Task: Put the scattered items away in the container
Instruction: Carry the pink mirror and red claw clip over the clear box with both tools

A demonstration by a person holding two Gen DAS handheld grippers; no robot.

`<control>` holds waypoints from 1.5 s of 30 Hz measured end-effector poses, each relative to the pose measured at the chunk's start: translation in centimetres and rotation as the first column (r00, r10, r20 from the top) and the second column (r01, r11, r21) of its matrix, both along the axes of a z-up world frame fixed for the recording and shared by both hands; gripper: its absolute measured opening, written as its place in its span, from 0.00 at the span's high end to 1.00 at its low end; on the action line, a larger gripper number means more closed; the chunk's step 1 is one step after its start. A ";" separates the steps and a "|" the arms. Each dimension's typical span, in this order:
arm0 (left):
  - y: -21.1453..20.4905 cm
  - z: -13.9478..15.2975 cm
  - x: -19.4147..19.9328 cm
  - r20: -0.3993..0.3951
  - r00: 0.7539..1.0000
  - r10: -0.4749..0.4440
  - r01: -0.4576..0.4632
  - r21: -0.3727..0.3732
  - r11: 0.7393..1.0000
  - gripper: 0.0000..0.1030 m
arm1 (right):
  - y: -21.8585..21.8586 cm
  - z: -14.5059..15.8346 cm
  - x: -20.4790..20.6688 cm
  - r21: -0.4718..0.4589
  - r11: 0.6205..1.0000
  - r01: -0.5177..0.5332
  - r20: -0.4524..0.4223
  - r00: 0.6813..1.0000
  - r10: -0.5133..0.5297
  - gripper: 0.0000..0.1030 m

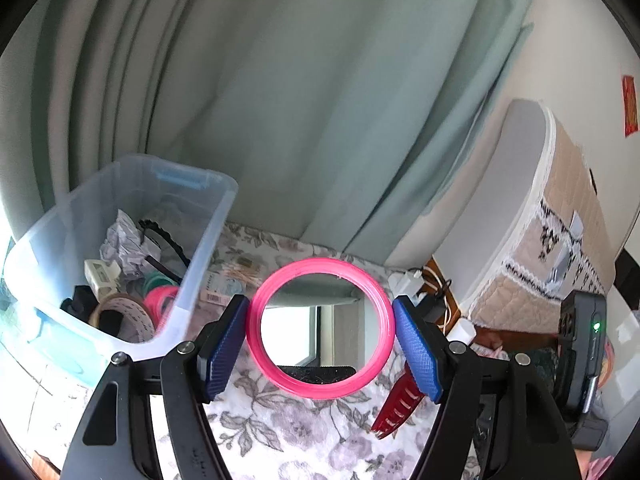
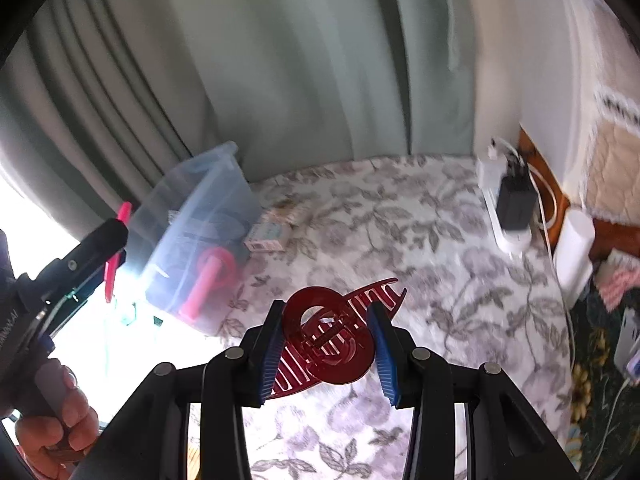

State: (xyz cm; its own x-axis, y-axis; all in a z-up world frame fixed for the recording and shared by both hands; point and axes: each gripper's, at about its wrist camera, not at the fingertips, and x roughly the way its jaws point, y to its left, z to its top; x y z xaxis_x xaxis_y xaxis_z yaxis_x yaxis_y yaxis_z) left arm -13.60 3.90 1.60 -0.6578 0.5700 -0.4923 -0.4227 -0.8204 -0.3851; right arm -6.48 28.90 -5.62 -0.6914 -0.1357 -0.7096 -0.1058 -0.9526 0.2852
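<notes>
Currently my left fingers point(image 1: 320, 340) clamp the pink mirror point(image 1: 320, 328) by its rim, right fingers point(image 2: 326, 344) clamp the red hair claw point(image 2: 332, 340); either may slip short of the container point(image 1: 120, 240).

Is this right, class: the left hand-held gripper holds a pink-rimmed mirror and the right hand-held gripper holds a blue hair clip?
One detail is wrong. The hair clip in the right hand-held gripper is dark red, not blue, as the right wrist view shows. The left hand-held gripper does hold the pink-rimmed mirror.
</notes>
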 end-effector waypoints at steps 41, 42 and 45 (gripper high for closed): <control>-15.6 -5.4 -9.0 0.114 0.950 0.292 -0.298 0.041 0.954 0.28 | -21.1 1.9 -14.3 0.110 0.904 -0.413 0.025 0.910 0.413 0.57; -15.6 -5.6 -9.1 0.112 0.950 0.292 -0.298 0.042 0.954 0.28 | -21.2 1.7 -14.5 0.113 0.902 -0.416 0.029 0.909 0.415 0.57; -15.3 -5.8 -9.3 0.105 0.952 0.286 -0.290 0.025 0.957 0.28 | -21.6 1.0 -15.3 0.119 0.898 -0.423 0.042 0.906 0.422 0.58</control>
